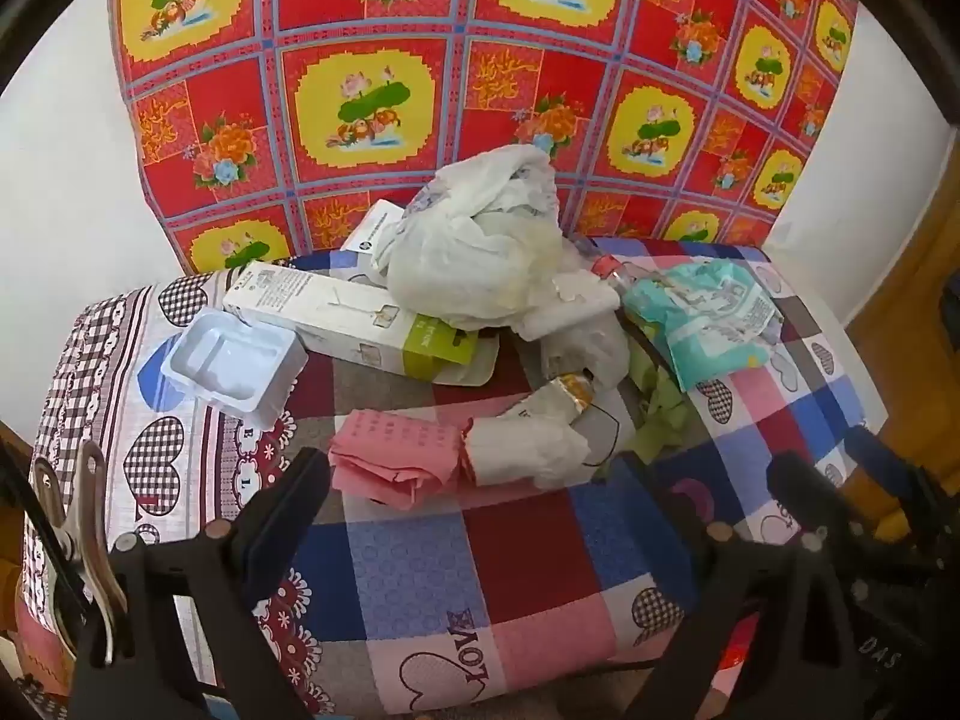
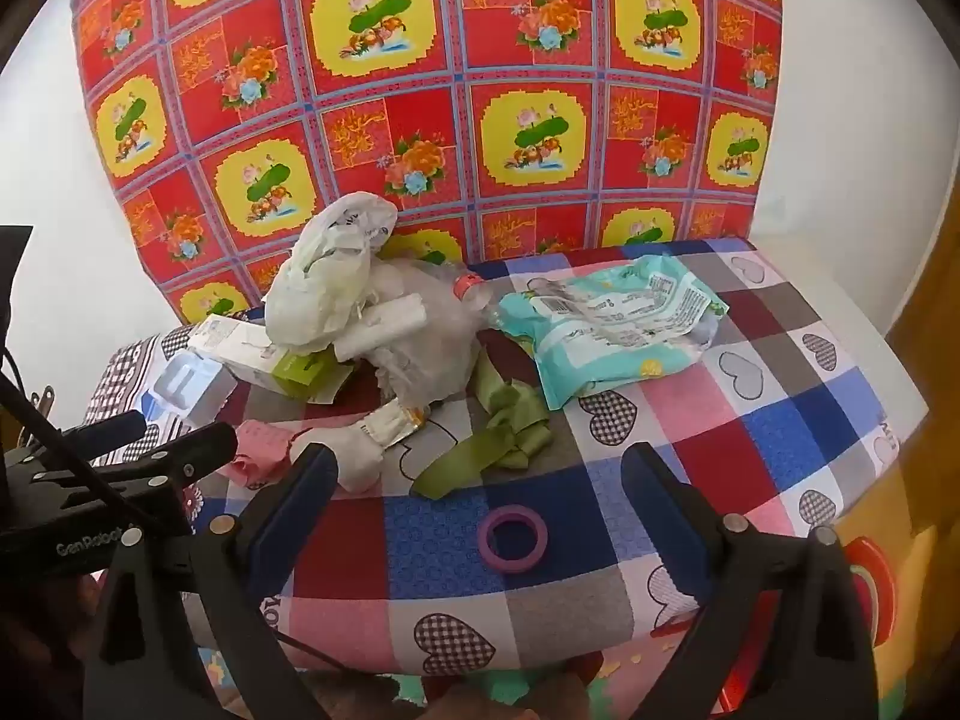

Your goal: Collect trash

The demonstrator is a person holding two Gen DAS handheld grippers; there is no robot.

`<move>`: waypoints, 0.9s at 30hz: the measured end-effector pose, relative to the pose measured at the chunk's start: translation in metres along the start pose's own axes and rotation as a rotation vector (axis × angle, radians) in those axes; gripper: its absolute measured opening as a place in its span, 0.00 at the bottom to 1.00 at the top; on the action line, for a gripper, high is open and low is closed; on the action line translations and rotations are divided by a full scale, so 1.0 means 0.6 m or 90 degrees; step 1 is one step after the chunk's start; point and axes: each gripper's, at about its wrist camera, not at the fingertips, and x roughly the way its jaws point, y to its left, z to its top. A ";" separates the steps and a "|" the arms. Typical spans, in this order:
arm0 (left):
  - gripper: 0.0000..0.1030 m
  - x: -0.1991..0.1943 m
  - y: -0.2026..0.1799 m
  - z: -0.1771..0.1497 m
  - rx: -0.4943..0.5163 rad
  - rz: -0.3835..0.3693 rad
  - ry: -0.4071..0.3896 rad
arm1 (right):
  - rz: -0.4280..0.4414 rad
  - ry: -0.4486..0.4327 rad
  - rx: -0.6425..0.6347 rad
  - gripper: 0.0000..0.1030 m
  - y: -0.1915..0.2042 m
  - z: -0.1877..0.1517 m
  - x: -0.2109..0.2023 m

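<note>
Trash lies piled on a patchwork-covered seat (image 1: 528,546). A crumpled white plastic bag (image 1: 480,240) tops the pile, over a long white carton with a green end (image 1: 360,324). A white plastic tray (image 1: 231,366) lies at the left. A pink folded cloth (image 1: 393,459) and a white wrapper (image 1: 528,450) sit nearest my left gripper (image 1: 474,498), which is open and empty above the seat's front. A teal wipes packet (image 2: 612,318), a clear bottle with an orange cap (image 2: 474,294), green ribbon scraps (image 2: 498,438) and a purple tape ring (image 2: 516,538) show in the right wrist view. My right gripper (image 2: 480,492) hangs open just above the ring.
A red and yellow flowered cloth (image 1: 480,78) covers the backrest behind the pile. White wall (image 1: 66,180) flanks it on both sides. A metal clip (image 1: 78,516) sits at the seat's left edge. The left gripper's body (image 2: 120,480) shows at the left of the right wrist view.
</note>
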 end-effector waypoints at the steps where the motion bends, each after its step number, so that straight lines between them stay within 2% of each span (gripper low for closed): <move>1: 0.94 0.000 0.000 0.000 -0.001 -0.002 -0.001 | -0.002 -0.001 -0.001 0.95 0.000 -0.001 -0.001; 17: 0.92 -0.006 -0.001 -0.002 -0.002 0.000 0.000 | 0.006 0.002 -0.004 0.95 0.005 -0.004 -0.006; 20: 0.92 -0.007 0.003 -0.003 -0.002 -0.001 0.003 | 0.013 0.005 -0.003 0.90 0.007 -0.001 -0.006; 27: 0.92 -0.006 0.005 -0.003 -0.003 -0.001 0.004 | 0.017 0.005 -0.003 0.89 0.008 -0.002 -0.005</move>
